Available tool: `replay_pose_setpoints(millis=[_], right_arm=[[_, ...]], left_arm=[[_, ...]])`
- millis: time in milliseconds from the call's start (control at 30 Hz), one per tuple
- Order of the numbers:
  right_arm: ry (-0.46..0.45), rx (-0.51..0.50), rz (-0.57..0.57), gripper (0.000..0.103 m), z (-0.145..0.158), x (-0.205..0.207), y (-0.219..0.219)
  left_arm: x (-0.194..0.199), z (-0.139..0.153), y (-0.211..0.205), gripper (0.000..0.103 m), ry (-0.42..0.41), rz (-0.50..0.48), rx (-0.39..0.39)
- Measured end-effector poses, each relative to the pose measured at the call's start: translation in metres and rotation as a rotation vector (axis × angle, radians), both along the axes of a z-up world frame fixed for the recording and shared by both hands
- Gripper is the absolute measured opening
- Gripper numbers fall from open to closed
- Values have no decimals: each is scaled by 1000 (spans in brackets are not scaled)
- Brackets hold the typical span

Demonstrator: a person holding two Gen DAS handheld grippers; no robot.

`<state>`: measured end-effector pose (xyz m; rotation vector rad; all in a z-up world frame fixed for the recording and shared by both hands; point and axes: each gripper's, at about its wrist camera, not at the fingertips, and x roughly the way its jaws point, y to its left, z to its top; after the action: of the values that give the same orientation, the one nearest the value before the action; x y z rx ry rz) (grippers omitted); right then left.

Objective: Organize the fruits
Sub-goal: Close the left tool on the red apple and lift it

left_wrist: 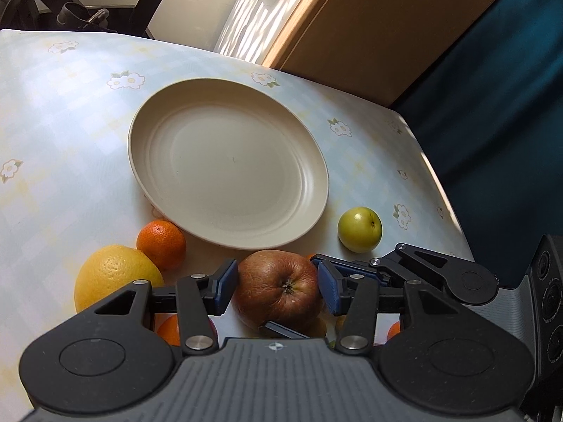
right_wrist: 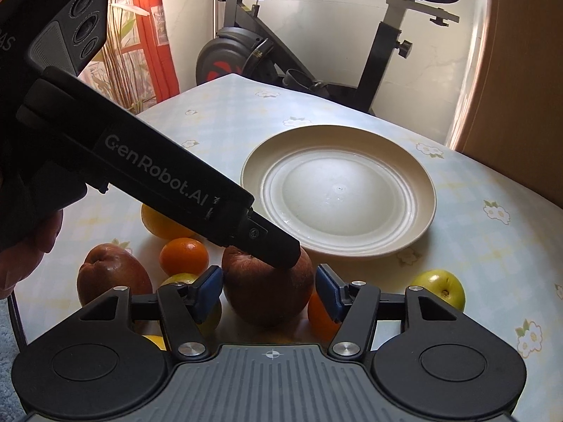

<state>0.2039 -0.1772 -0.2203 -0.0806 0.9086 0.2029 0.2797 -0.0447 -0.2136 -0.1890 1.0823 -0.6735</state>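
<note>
1. Left gripper [left_wrist: 278, 283]: jaws wide, brown apple [left_wrist: 279, 290] between pads, gaps both sides.
2. Right gripper [right_wrist: 269, 290]: jaws wide round same apple, not touching.
3. Beyond: tangerine [left_wrist: 161, 244], lemon [left_wrist: 114, 276], green apple [left_wrist: 359, 229], then plate [left_wrist: 140, 161] on table [left_wrist: 52, 123].

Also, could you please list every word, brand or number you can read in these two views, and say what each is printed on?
"GenRobot.AI": white lettering along the black body of the left gripper, seen in the right wrist view.
"AS": end of a cut-off word on the camera module at that gripper's top; the rest is out of frame.
Small white marks beside the brand name: too small to read.
The plate, the fruit and the tablecloth carry no text.
</note>
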Motion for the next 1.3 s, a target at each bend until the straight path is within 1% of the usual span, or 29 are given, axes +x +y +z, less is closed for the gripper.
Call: replay_pose_setpoints(millis=[67,133,333,533,700,800,833,867,933,1000,1133,1200,1300], right_arm=[[4,6,-2,54,0,0,1],[-1,3,-3,53,0,0,0],[-2,1,-15,52,0,-2,2],[15,27,-42,53,1,-3,-1],[8,36,-52,53,0,-7,-2],[14,45,-48,55,0,-5,-3],[18,38,-42,55,1,-4,-1],[21,32,-36,55,1,-3,0],[30,29,-25,55,1,0,0],[47,41,-15,55,1,4,-1],[83,69,-11,56,0,12,-6],[96,76,-8,55,1,14,-7],[101,86,-18,54,2,15,-8]], left_arm=[[2,-3,3,52,20,9,-17],[2,-5,5,53,23,12,-26],[-1,-4,6,51,27,9,-25],[2,-11,15,54,67,29,-69],[-1,-12,16,55,60,35,-69],[-2,-14,21,55,64,55,-76],[-2,-14,24,53,61,70,-65],[-2,-16,26,53,57,85,-43],[0,-19,32,52,69,96,-74],[2,-20,34,52,86,108,-90],[3,-21,31,52,81,109,-84],[4,-21,29,51,77,108,-78],[3,-19,28,50,79,110,-98]])
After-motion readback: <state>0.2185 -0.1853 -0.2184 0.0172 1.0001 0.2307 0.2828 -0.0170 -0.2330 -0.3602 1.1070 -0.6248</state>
